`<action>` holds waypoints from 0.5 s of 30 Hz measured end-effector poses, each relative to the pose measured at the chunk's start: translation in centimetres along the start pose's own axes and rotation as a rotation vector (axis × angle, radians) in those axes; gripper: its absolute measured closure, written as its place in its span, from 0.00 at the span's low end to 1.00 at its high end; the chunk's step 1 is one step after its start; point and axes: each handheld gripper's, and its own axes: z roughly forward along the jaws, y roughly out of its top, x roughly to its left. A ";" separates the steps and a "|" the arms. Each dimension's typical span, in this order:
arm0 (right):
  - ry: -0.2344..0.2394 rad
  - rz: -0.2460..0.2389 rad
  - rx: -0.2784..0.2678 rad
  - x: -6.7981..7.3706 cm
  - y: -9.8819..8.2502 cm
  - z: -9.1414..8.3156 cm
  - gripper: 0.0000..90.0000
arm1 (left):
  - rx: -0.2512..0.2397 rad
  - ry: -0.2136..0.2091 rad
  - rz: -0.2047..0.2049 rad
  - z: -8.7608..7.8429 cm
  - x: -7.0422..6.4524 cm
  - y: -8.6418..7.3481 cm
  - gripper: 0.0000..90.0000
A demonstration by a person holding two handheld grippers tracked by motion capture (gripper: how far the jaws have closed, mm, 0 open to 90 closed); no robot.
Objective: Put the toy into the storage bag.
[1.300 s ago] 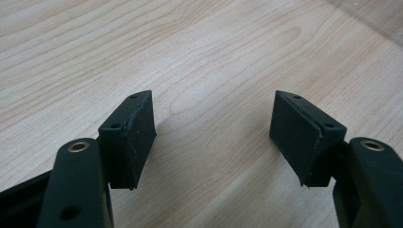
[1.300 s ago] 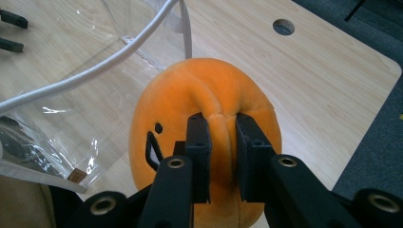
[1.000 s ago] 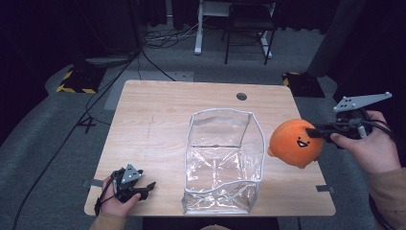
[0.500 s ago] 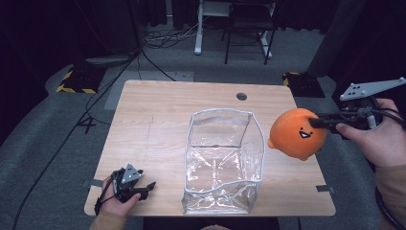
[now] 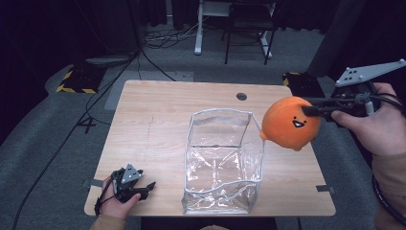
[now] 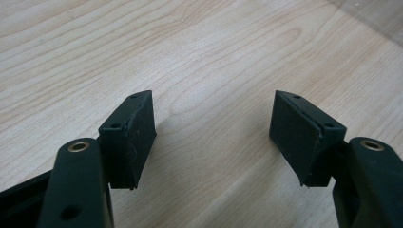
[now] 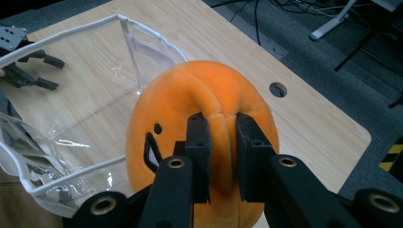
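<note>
I see the table point(image 5: 158, 120) mostly bare: open wood left of and behind the clear bag point(image 5: 222, 163), which stands upright near the front edge with its mouth open. I see nothing inside it.

My right gripper point(image 5: 313, 109) holds the orange plush point(image 5: 289, 123) in the air, just beyond the bag's upper right rim and over the table's right edge. In the right gripper view the jaws stand narrow, pinching a fold of the plush point(image 7: 204, 118).

My left gripper point(image 5: 143, 188) rests at the front left corner, well apart from the bag, jaws wide with only wood between them.

Compared with a second ago, the plush sits higher and slightly nearer the bag; the left gripper is unchanged.
</note>
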 end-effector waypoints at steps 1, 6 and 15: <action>0.002 -0.004 0.000 0.1 0.2 0.1 0.87 | 0.000 -0.001 0.000 0.0 0.0 0.0 0.36; 0.019 -0.031 -0.007 0.7 1.6 0.6 0.87 | 0.000 0.000 0.001 0.0 0.0 0.0 0.36; 0.064 -0.091 -0.005 2.2 4.3 2.5 0.87 | 0.000 0.000 0.000 0.0 0.0 0.0 0.36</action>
